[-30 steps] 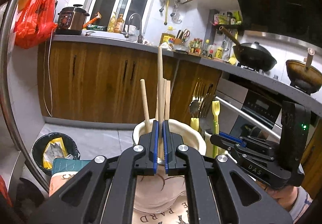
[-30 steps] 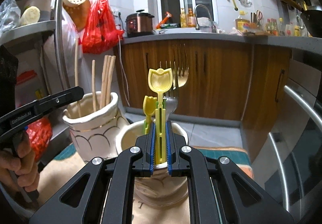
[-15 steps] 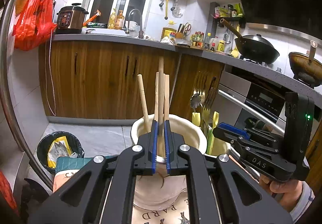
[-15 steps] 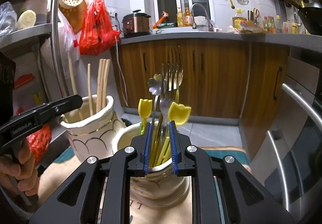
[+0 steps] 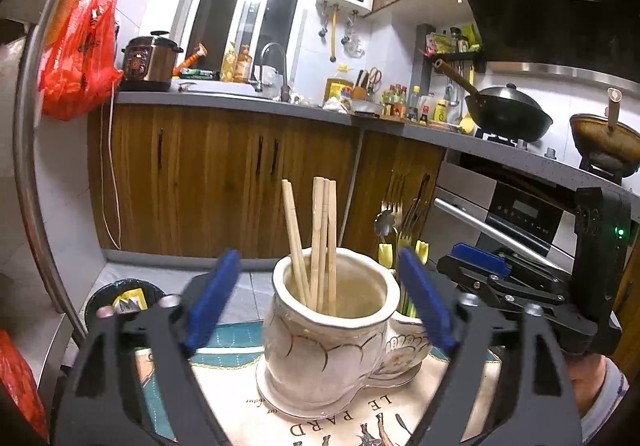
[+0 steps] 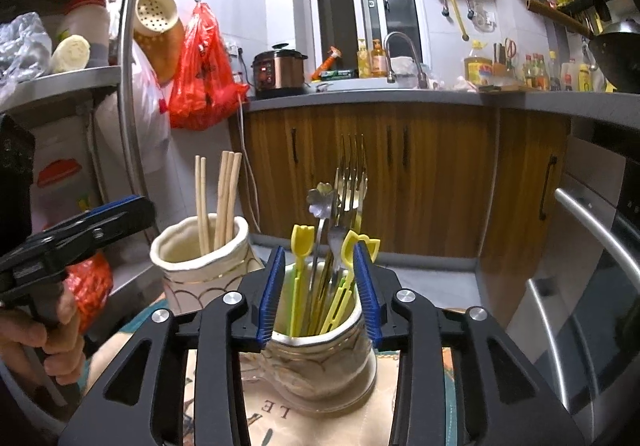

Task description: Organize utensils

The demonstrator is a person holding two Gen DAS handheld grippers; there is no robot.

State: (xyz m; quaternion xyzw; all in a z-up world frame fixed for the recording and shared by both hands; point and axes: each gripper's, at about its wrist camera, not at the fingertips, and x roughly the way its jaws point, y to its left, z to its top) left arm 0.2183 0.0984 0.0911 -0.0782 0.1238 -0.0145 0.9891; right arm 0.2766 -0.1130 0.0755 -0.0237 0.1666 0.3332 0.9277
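While the left gripper [image 5: 320, 298] fingers open wide around nothing, the chopsticks [image 5: 320, 242] stand in the white cup [image 5: 324, 346] at 12 o'clock; the right gripper [image 6: 319, 294] fingers are opening, the forks [image 6: 350, 189] loose between them

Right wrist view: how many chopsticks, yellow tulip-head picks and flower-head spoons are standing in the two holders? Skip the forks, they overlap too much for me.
Chopsticks: 5
Yellow tulip-head picks: 2
Flower-head spoon: 1
Total: 8
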